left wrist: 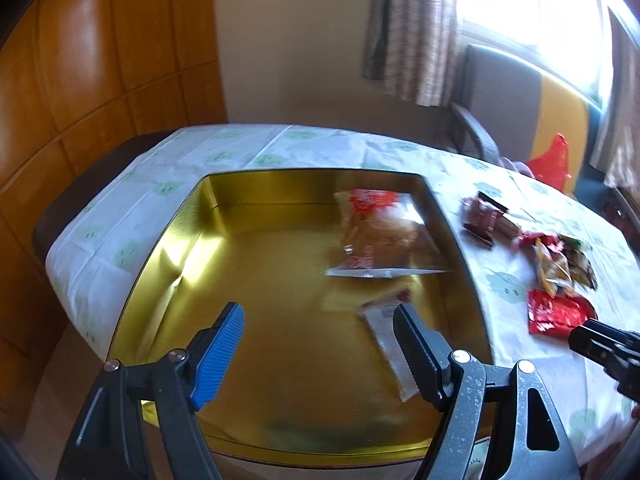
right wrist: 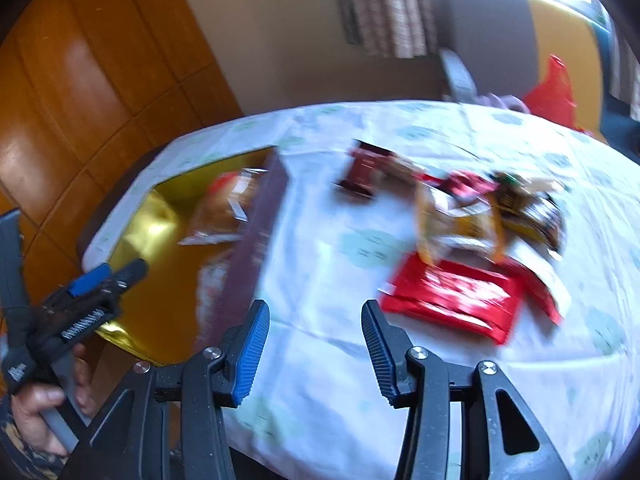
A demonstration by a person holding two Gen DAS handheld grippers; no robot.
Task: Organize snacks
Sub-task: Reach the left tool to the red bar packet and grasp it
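A large gold-lined metal tin (left wrist: pixel 280 280) is seen near the left edge of the tabletop (left wrist: pixel 248 148), covered by a white patterned cloth. Two packets are counted inside: a clear bread packet with red print (left wrist: pixel 380 236) and a small clear sachet (left wrist: pixel 384 320). The left tongs (left wrist: pixel 320 340) are held wide apart over the tin, empty. Only in the right wrist view are the right tongs (right wrist: pixel 316 344) shown apart, empty, above free cloth beside a flat red foil packet (right wrist: pixel 452 296); the pile beyond is too blurred for counting.
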